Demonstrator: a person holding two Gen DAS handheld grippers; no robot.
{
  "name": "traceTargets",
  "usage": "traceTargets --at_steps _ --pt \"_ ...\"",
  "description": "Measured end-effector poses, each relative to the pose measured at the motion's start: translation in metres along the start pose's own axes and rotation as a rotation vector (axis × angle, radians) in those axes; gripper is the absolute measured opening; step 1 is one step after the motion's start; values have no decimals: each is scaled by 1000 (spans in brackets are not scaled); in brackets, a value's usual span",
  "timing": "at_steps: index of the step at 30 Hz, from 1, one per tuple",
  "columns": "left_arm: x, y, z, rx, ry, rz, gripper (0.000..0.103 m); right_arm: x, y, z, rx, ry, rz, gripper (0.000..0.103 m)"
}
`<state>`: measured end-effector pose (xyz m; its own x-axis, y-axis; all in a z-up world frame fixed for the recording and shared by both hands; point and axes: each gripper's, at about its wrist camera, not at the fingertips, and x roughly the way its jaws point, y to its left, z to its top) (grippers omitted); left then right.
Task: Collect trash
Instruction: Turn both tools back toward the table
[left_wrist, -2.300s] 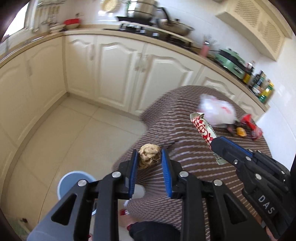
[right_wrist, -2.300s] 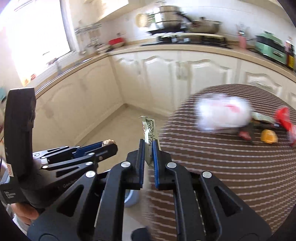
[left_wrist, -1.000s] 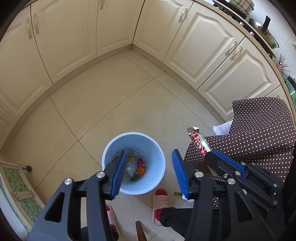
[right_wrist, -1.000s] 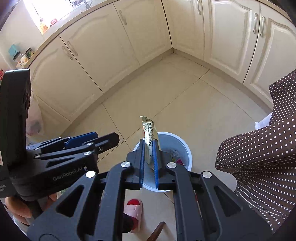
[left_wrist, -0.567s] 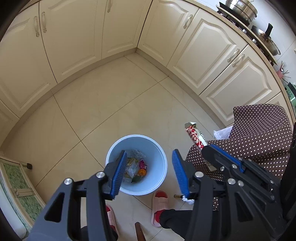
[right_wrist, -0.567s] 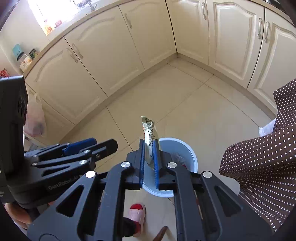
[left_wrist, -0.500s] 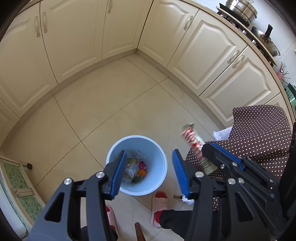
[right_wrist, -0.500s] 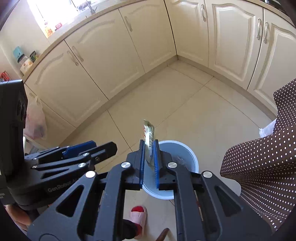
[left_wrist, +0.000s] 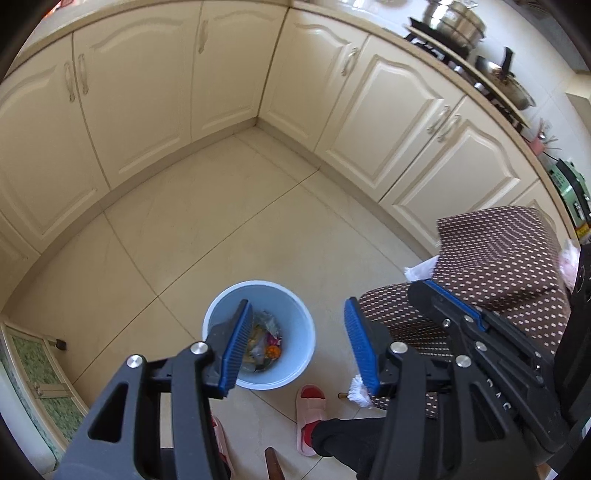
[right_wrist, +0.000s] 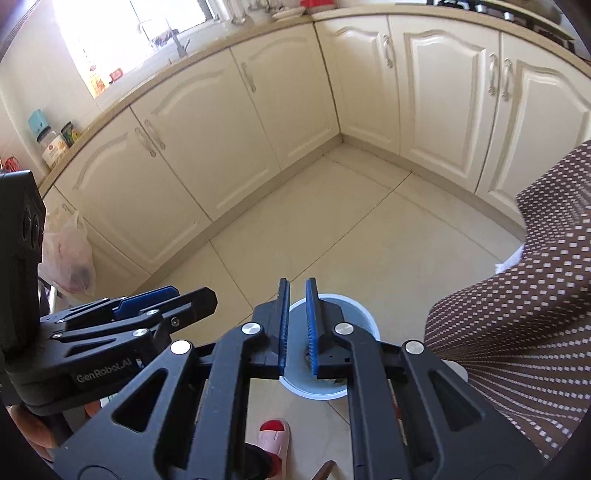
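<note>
Both grippers hang over the blue bin (left_wrist: 258, 339) on the kitchen floor, and neither carries anything. The left gripper (left_wrist: 295, 343) has its fingers spread well apart with only the bin showing between them; the right gripper (right_wrist: 296, 325) has its fingers drawn nearly together with a narrow empty gap. The collected trash (left_wrist: 264, 345), a heap of wrappers and scraps, lies at the bottom of the bin. To the right of the bin stands the tabletop under a brown dotted cloth (left_wrist: 491, 266), and a pale crumpled scrap (left_wrist: 570, 258) shows at its far edge. Such litter is probably light, thin and crushable, so pinching it by an edge or a bunched fold should hold it.
</note>
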<state>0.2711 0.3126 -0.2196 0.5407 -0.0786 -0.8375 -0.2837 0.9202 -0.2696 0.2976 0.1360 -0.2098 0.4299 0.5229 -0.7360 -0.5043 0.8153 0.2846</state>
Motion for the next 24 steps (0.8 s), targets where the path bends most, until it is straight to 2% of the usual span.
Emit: traceTargets --at_steps 7,11,12,13,14,16,21,24 --pt "-44 -70 -5 98 -75 -68 55 -83 -33 -1 40 -142 -84 10" --pt "-64 -136 -13 185 -107 -141 59 -141 -65 -9 78 -233 -160 11" --pt "-67 -153 -14 206 -111 -157 59 -159 -77 -12 95 -260 -182 15" --pt "-71 -176 -17 235 -115 -179 61 -175 -89 -17 112 -284 -207 27" --pt "-73 -193 -20 255 -116 -197 63 -186 -98 -20 126 -300 -224 45" --pt "-76 -228 -26 301 -110 -236 65 -219 -126 -32 165 -352 -274 48" --pt "-76 -314 -42 396 -88 -314 66 -277 -189 -55 272 -409 -368 48" --pt "-68 -352 -49 441 -66 -333 66 -307 -229 -71 339 -432 -423 48"
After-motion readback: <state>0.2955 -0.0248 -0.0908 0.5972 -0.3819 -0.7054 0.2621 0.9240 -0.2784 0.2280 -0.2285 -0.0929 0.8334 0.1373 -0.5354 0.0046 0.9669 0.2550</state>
